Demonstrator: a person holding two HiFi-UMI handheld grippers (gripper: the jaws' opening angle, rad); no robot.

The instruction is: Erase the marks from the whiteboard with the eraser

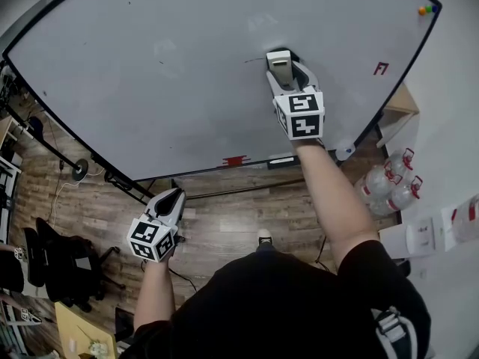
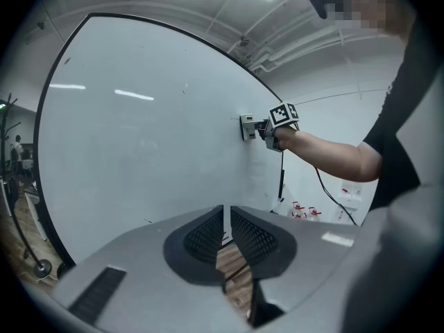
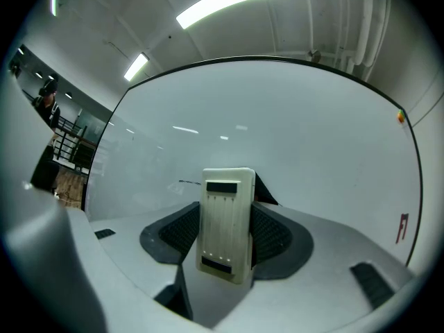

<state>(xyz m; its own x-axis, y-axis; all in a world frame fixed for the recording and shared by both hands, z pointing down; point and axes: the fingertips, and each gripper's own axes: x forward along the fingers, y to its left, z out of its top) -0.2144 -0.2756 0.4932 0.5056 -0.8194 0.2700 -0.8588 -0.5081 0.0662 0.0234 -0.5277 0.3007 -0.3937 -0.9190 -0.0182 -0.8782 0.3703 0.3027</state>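
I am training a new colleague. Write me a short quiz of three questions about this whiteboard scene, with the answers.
1. True or false: the eraser lies in the tray under the whiteboard.
2. In the head view, the red mark on the board's surface is: A) left of the eraser, B) right of the eraser, C) hidden under the eraser.
3. Fill in: the jaws of the left hand-held gripper stand close together with ____ between them.

Key
1. False: the right hand-held gripper clamps it and holds it at the whiteboard.
2. B
3. nothing
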